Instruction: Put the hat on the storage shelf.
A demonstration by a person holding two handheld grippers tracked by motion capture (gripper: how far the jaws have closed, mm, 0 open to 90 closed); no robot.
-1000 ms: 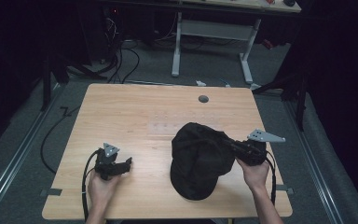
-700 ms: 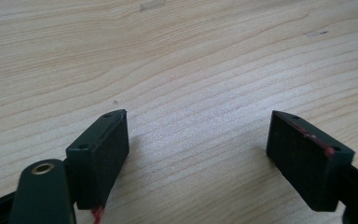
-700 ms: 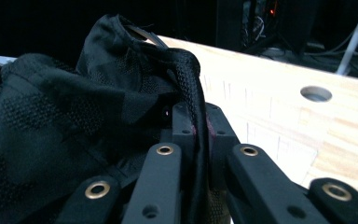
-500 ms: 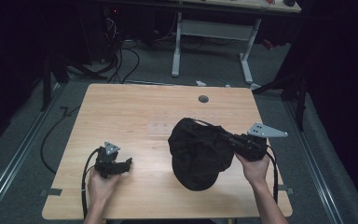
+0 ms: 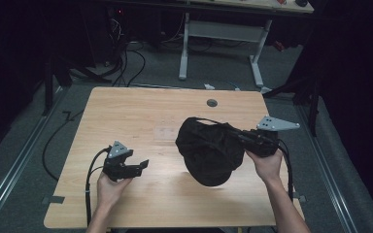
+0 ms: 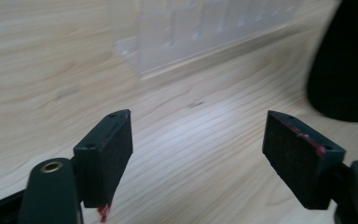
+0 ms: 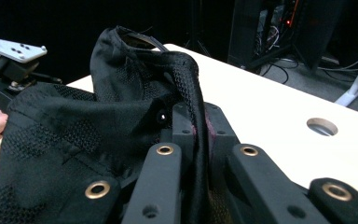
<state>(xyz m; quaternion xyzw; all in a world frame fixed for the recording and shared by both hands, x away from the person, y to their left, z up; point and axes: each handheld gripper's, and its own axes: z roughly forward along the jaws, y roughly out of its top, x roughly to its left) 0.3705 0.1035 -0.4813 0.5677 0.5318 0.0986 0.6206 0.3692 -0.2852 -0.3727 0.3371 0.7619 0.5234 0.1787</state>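
Observation:
A black mesh cap (image 5: 208, 151) hangs above the right half of the wooden table (image 5: 141, 109), casting a shadow below it. My right gripper (image 5: 238, 137) comes in from the right and is shut on the cap's edge band. In the right gripper view the jaws (image 7: 193, 119) pinch that band, and the cap (image 7: 70, 126) droops to the left. My left gripper (image 5: 141, 166) is held at the front left, jaws apart with nothing between them. The left gripper view shows its open jaws (image 6: 198, 149) over bare wood, with the cap (image 6: 349, 70) dark at the right edge.
A clear plastic piece (image 5: 164, 132) lies flat near the table's middle and shows as (image 6: 205, 32). A round cable hole (image 5: 211, 103) sits near the far edge. Beyond the table stand a white-legged desk (image 5: 221, 34) and floor cables (image 5: 126, 63).
The right gripper has risen with the cap, which is now off the table and bunched up. The left gripper has lifted a little too.

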